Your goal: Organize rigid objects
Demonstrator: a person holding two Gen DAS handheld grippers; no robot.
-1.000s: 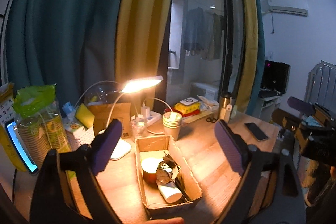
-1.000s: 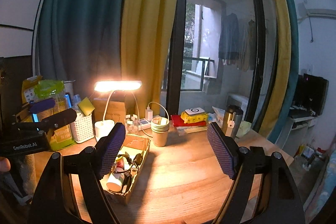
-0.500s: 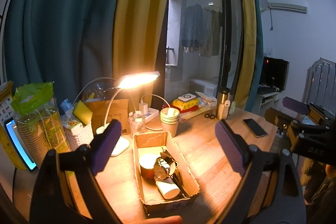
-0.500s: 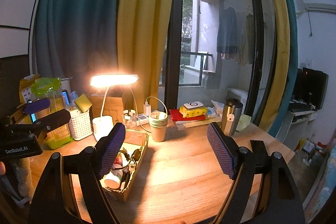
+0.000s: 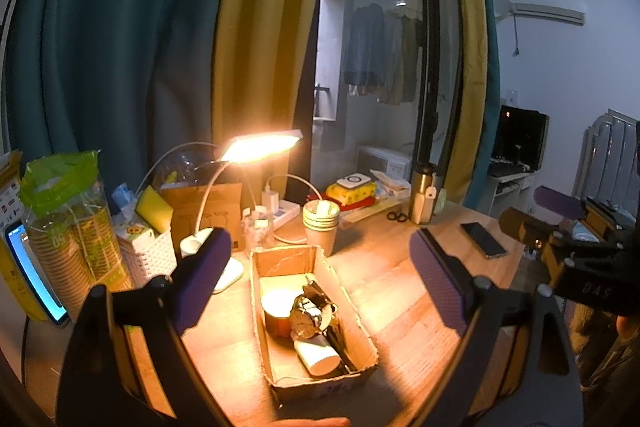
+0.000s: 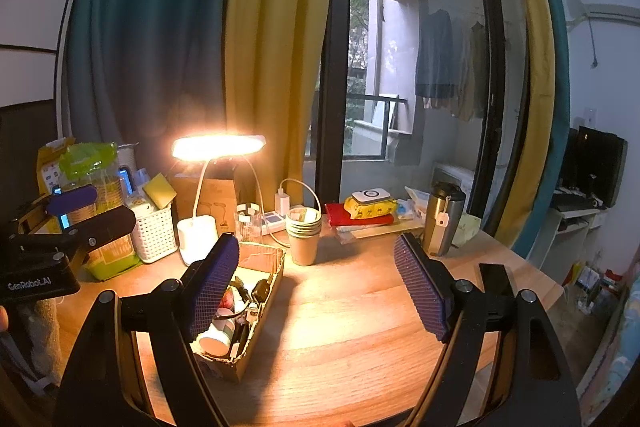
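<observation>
Currently held, largest first. Worktop (image 6: pixel 360 315): wood, lamplit, bare to the right of centre. Cardboard box (image 5: pixel 280 263): open-topped, shallow, torn at the rim, light and likely to flex if taken by one wall; it lies near the front edge, left of centre, and holds the task's small items. Desk lamp (image 6: pixel 218 147): lit, its head over the box's far end, its white base just beside the box, a likely obstruction to any reach from the back. Paper cups (image 6: pixel 305 235): stacked, just behind the box, light and easily toppled. Steel flask (image 6: pixel 442 217): upright, well apart on the right. Phone (image 5: pixel 482 239): flat, right side. Orange-sided tub (image 5: pixel 278 311): in the box, rigid, probably best taken across its sides. Watch (image 5: pixel 314 311): lying over the tub, stiff case on a pliant strap, scratchable; better taken by the case. White bottle (image 5: pixel 318 359): on its side at the near end, smooth, apt to roll. Left gripper (image 5: pixel 316 287): jaws spread, nothing between, above the box. Right gripper (image 6: pixel 316 291): jaws spread, empty, over bare wood.
</observation>
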